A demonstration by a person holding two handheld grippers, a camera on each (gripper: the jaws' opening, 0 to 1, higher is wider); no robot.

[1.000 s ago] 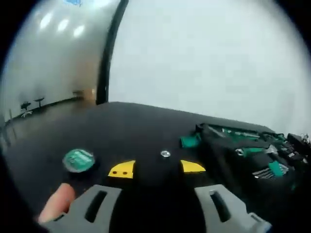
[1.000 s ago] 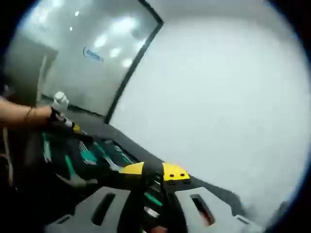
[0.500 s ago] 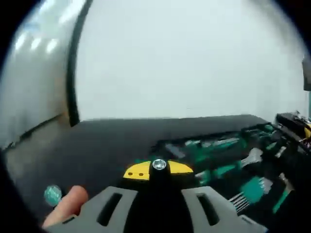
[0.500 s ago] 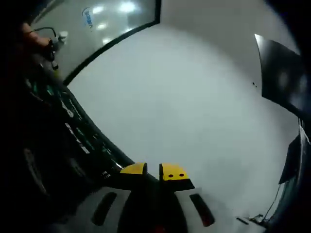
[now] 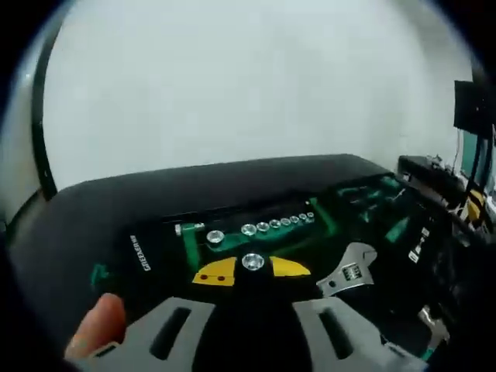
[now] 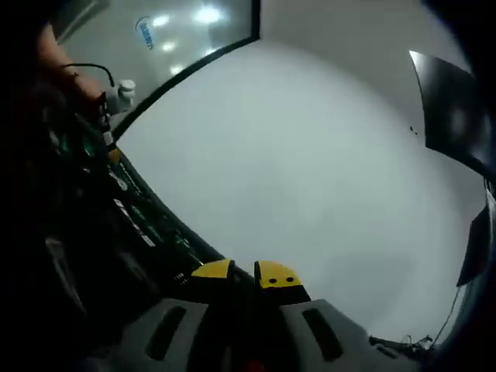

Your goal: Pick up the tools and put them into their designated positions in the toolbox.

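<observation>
In the left gripper view, the left hand-held gripper (image 5: 252,269) at bottom centre is clamped on a small silver socket (image 5: 253,262), with a fingertip (image 5: 98,332) at lower left. Just beyond lies the open toolbox (image 5: 147,252) on the black bench (image 5: 116,198): a row of sockets (image 5: 271,225) at centre, an adjustable wrench (image 5: 349,271) at right. In the right gripper view, the right hand-held gripper (image 6: 244,273) has its yellow tips nearly together; whether anything sits between them I cannot tell.
</observation>
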